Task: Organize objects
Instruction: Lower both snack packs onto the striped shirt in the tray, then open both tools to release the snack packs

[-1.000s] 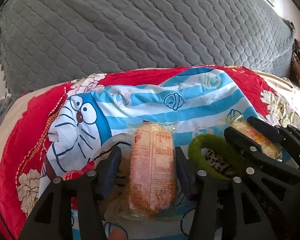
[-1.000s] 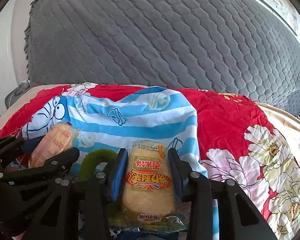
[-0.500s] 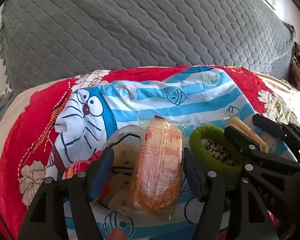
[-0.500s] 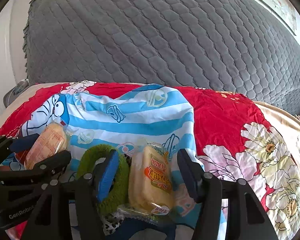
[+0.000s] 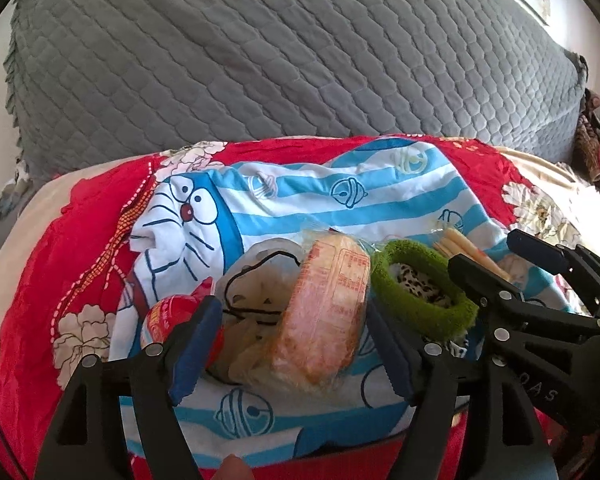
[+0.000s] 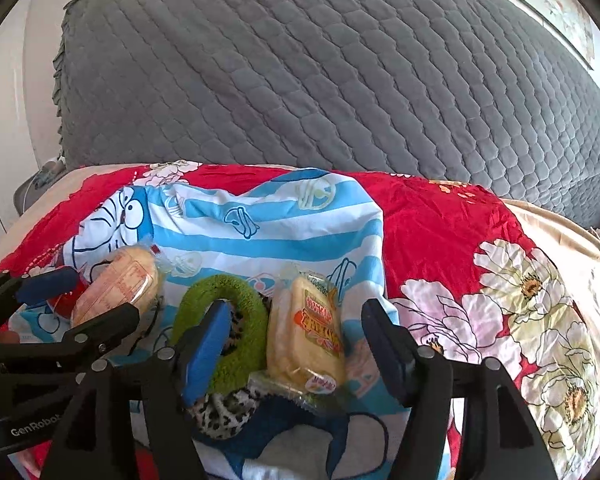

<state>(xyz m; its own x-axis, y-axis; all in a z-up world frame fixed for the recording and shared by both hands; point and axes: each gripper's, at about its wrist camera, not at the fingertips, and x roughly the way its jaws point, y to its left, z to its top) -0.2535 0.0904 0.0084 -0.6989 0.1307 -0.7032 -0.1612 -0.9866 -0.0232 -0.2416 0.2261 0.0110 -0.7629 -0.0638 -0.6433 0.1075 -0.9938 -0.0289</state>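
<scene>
On the cartoon blanket (image 5: pixel 340 204), our left gripper (image 5: pixel 296 344) stands released around the orange snack pack (image 5: pixel 324 312), its long axis along the fingers. Further right, our right gripper (image 6: pixel 300 340) gapes likewise around the yellow cake pack (image 6: pixel 306 336), green ring (image 6: pixel 236 320) between.

Big gray quilted cover (image 5: pixel 284 64) fills the whole background. In front of it, a red bedspread with white flowers (image 6: pixel 452 240) is spread out, and a blue-and-white striped Doraemon cloth (image 5: pixel 340 208) lies rumpled on top of it.
</scene>
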